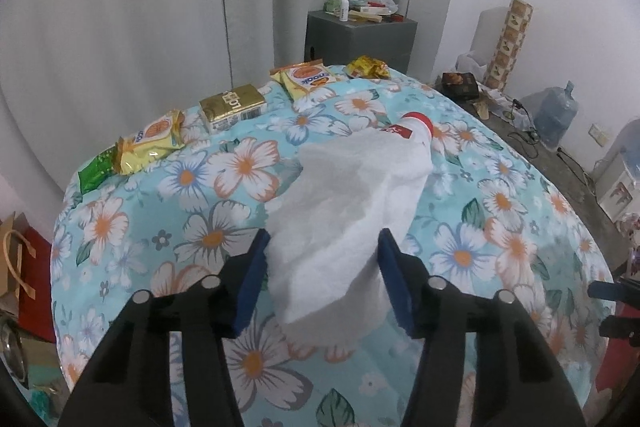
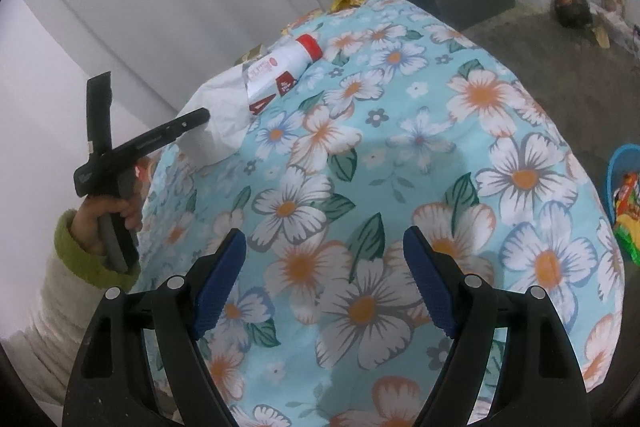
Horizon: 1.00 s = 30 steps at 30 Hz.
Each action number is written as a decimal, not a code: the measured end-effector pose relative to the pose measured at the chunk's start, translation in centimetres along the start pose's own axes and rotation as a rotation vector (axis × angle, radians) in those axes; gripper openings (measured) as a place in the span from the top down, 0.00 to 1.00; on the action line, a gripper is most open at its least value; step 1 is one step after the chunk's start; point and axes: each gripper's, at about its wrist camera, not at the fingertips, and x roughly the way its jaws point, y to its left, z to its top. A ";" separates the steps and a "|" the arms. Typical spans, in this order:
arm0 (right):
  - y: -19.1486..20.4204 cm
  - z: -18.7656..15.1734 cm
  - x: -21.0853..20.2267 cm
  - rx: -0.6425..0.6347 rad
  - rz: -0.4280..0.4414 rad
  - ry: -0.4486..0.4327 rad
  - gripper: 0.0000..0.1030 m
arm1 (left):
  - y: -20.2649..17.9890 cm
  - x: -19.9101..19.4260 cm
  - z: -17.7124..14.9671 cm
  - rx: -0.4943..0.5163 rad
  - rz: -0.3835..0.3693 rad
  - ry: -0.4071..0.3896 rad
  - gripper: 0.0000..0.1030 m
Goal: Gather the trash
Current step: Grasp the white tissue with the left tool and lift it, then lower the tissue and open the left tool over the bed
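Note:
A crumpled white paper towel lies on the flowered tablecloth, draped against a white bottle with a red cap. My left gripper straddles the towel's near end, and both blue pads touch its sides. In the right wrist view the same bottle and towel lie at the far left of the cloth. My right gripper hangs open over bare cloth, holding nothing.
Along the table's far edge lie yellow snack packets, a gold box, a green packet and a yellow wrapper. A blue bin with wrappers stands on the floor to the right. A grey cabinet stands behind the table.

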 end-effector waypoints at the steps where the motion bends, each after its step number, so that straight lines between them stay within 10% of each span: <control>1: 0.0 0.0 0.0 0.000 0.001 0.000 0.26 | -0.2 -0.2 -0.1 0.011 0.000 -0.001 0.52; 9: -0.5 -0.3 -0.6 0.011 0.007 0.000 0.26 | -2.0 -1.7 -0.5 0.120 0.054 -0.014 0.90; 17: -0.6 -0.6 -0.9 0.013 0.000 0.000 0.26 | -5.9 -3.8 -2.1 0.275 0.102 -0.058 0.97; 30: -1.9 -0.4 -1.8 0.062 -0.010 -0.023 0.26 | -13.9 -4.7 -6.3 0.219 -0.222 0.025 0.96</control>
